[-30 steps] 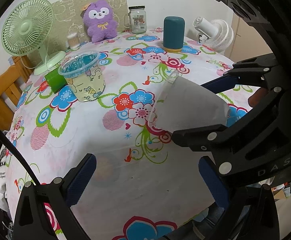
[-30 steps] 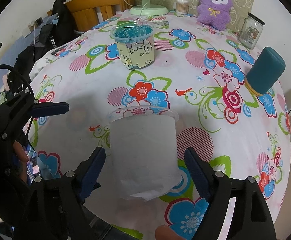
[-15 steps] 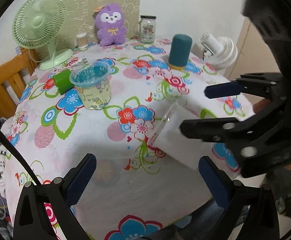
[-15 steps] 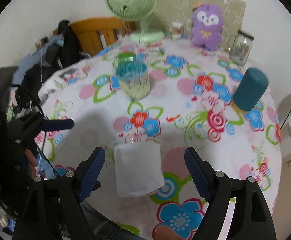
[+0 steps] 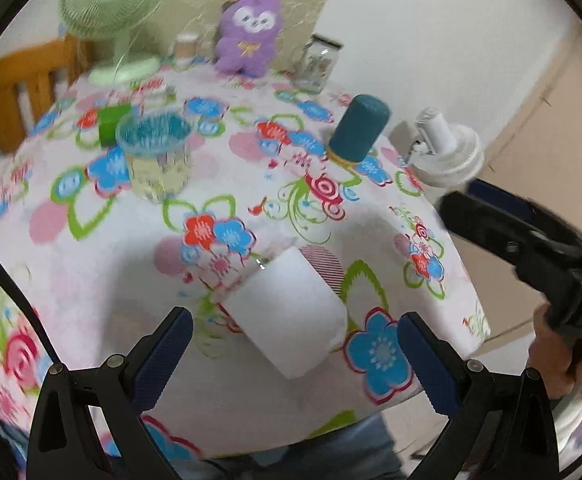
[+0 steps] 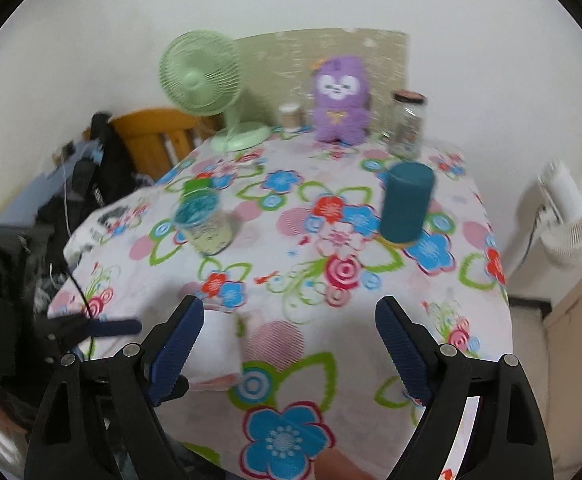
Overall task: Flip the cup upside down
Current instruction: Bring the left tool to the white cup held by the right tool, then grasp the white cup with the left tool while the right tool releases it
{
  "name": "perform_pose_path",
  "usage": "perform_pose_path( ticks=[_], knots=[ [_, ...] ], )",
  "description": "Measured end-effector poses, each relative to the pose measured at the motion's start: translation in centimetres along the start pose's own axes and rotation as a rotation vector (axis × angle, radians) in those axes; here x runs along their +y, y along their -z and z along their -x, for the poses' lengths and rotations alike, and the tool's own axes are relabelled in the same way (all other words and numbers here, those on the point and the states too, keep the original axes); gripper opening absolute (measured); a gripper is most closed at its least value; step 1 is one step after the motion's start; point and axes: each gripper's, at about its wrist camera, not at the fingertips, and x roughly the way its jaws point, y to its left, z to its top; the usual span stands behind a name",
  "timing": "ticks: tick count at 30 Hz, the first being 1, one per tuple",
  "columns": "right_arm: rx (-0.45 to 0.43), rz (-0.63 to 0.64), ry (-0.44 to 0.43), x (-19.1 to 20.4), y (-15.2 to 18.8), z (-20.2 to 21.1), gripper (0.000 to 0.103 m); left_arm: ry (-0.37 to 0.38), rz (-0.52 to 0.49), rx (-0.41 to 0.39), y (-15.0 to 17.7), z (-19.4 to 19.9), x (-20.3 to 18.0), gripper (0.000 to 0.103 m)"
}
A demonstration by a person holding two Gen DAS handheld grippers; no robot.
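Observation:
A frosted white plastic cup [image 5: 291,312] stands upside down, rim on the flowered tablecloth [image 5: 251,184], near the table's front edge. It also shows in the right wrist view [image 6: 217,350], partly behind the left finger. My left gripper [image 5: 291,352] is open and empty just in front of the cup, not touching it. My right gripper [image 6: 291,344] is open and empty, pulled back from the table with the cup at its left. The right gripper shows at the right of the left wrist view [image 5: 523,240].
On the table stand a clear patterned cup with a blue inside [image 5: 157,156], a green block [image 5: 113,122], a teal cylinder [image 5: 357,130], a glass jar [image 5: 319,64], a purple plush [image 5: 249,38] and a green fan [image 5: 111,16]. A white fan [image 6: 571,216] stands right of the table; a wooden chair [image 6: 151,136] at left.
The right gripper has let go of the cup and drawn back and to the right. The cup now stands on the table. The left gripper has swung to face it.

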Motion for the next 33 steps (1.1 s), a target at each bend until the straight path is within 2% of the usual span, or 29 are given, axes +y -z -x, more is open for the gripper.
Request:
perform_pose_path(
  ticks=[3, 6, 15, 21, 27, 32, 33],
  knots=[
    [0.009, -0.072, -0.016, -2.5, 0.8, 0.1, 0.089, -0.006, 0.128, 0.053, -0.1, -1.8, 0.2, 0.103],
    [0.008, -0.106, -0.005, -4.1, 1.6, 0.2, 0.089, -0.01, 0.213, 0.057, 0.0, -2.5, 0.6, 0.103],
    [0.04, -0.114, -0.034, -5.1, 3.6, -1.0, 0.089, -0.07, 0.346, 0.1, -0.1, -4.4, 0.5, 0.103],
    [0.064, -0.122, -0.05, -5.6, 4.3, -2.1, 0.089, -0.109, 0.386, 0.123, -0.1, -5.5, 0.5, 0.103],
    [0.073, -0.147, -0.051, -6.4, 4.6, -2.6, 0.089, -0.103, 0.431, 0.154, 0.4, -6.4, 0.7, 0.093],
    [0.081, -0.165, -0.063, -6.8, 4.7, -3.0, 0.089, -0.115, 0.434, 0.153, 0.3, -6.5, 0.9, 0.072],
    [0.083, -0.167, -0.068, -6.9, 4.8, -3.1, 0.089, -0.115, 0.433, 0.153, 0.3, -6.5, 0.9, 0.073]
  ],
)
